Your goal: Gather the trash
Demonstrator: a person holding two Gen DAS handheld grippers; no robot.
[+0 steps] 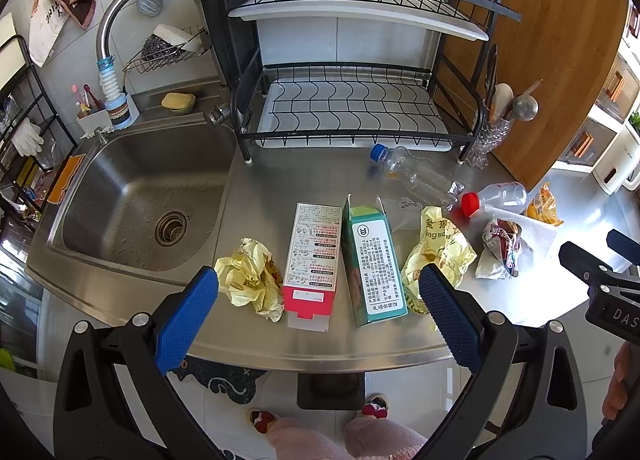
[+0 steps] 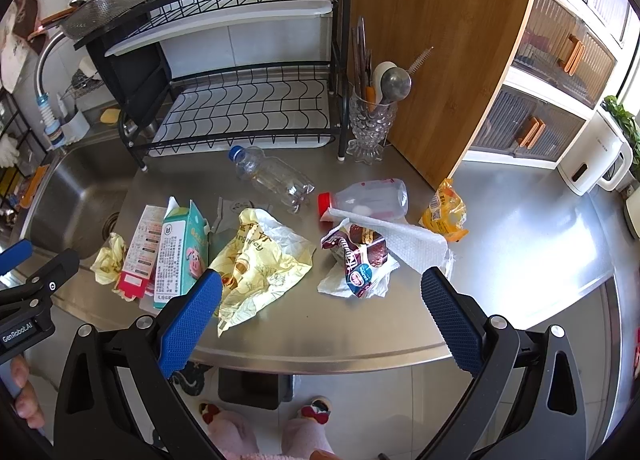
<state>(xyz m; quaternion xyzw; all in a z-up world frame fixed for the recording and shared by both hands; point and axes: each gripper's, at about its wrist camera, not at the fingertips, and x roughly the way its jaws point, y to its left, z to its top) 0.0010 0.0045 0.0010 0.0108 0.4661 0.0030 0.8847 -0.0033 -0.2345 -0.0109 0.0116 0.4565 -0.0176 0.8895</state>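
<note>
Crumpled yellow wrapper [image 1: 250,280] beside glossy rectangular cartons [image 1: 372,264] on steel counter [image 1: 280,180].

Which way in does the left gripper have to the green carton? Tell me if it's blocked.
Probably not blocked. The left gripper hovers with open jaws over the counter's front edge, and the green carton lies between them, with the pink-and-white box close beside it.

Bright daylight from the right throws white glare across the steel tabletop [image 2: 532,220]; both sharp views curve strongly, corners black.
</note>
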